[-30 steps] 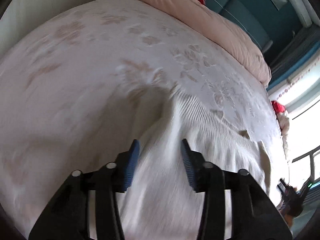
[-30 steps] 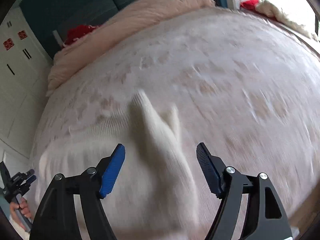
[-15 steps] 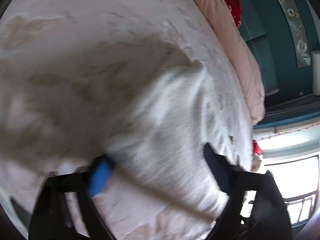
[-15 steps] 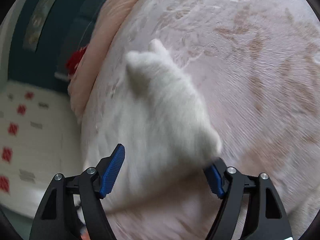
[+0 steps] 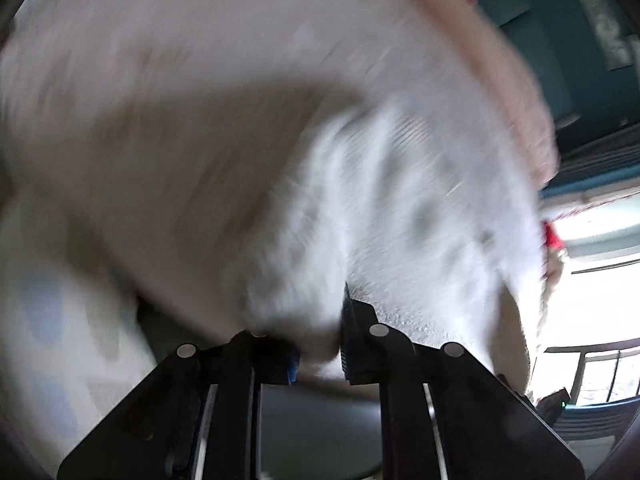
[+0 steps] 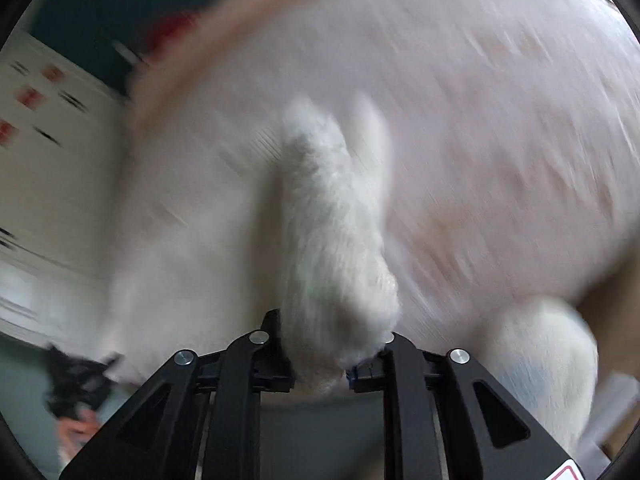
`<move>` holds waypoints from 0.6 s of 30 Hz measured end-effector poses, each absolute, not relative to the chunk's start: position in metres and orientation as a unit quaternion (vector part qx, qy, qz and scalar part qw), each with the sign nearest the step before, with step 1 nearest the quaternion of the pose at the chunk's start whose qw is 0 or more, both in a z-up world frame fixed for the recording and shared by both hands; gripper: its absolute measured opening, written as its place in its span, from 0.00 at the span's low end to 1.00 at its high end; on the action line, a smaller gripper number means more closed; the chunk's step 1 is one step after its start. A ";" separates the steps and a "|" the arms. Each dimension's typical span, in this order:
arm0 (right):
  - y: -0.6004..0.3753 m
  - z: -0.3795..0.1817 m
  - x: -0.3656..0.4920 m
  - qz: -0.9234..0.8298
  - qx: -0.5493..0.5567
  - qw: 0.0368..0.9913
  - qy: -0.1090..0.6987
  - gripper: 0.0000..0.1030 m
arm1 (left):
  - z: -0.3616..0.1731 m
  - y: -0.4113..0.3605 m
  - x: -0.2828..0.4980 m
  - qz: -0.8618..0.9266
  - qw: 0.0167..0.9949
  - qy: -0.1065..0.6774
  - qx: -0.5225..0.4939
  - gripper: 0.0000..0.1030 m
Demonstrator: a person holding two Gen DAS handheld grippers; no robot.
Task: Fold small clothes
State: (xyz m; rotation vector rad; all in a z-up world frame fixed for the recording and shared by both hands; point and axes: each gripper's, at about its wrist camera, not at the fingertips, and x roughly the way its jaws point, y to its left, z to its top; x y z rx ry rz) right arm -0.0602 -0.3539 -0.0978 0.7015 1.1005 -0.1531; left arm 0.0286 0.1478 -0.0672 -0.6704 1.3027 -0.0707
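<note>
A small white knitted garment point(image 5: 392, 208) lies on the pale floral bedspread point(image 5: 168, 92), blurred by motion. My left gripper point(image 5: 318, 344) is shut on the garment's near edge, cloth bunched between its jaws. In the right wrist view the same garment point(image 6: 332, 240) runs away from me as a raised fold. My right gripper point(image 6: 320, 364) is shut on its near end. Both blue pads are mostly hidden by the cloth.
A pink duvet point(image 5: 508, 64) lies along the far side of the bed before a teal wall point(image 5: 560, 40). A bright window point(image 5: 600, 280) is at the right. White wardrobe doors point(image 6: 48, 152) stand left in the right wrist view. The bed's near edge is just below both grippers.
Both grippers were open over the garment one second ago. They dropped to its near edge and closed on the cloth. Both views are now strongly blurred by motion.
</note>
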 end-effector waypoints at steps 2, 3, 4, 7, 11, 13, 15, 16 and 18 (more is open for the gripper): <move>-0.354 -0.120 -0.080 -0.081 0.356 0.768 0.527 0.26 | -0.083 0.143 0.020 -0.027 0.752 0.591 -0.289 0.24; -0.356 -0.115 -0.088 -0.082 0.370 0.768 0.517 0.30 | -0.077 0.143 0.016 -0.023 0.768 0.575 -0.282 0.28; -0.356 -0.108 -0.093 -0.084 0.368 0.771 0.513 0.33 | -0.067 0.143 0.014 -0.018 0.776 0.570 -0.270 0.34; -0.360 -0.062 -0.103 -0.123 0.284 0.814 0.492 0.47 | -0.035 0.146 0.021 -0.025 0.800 0.546 -0.249 0.46; -0.370 -0.019 -0.069 -0.124 0.223 0.859 0.444 0.65 | 0.002 0.149 0.049 -0.017 0.844 0.482 -0.235 0.75; -0.376 -0.015 -0.036 -0.100 0.225 0.865 0.438 0.67 | 0.011 0.142 0.077 -0.030 0.853 0.471 -0.223 0.80; -0.371 -0.020 0.002 -0.089 0.214 0.868 0.439 0.69 | 0.006 0.129 0.113 -0.033 0.852 0.477 -0.211 0.86; -0.371 -0.022 0.013 -0.085 0.210 0.868 0.442 0.69 | 0.000 0.124 0.125 -0.035 0.847 0.486 -0.211 0.86; -0.368 -0.040 0.053 -0.088 0.200 0.859 0.463 0.69 | -0.019 0.120 0.143 -0.039 0.833 0.507 -0.219 0.86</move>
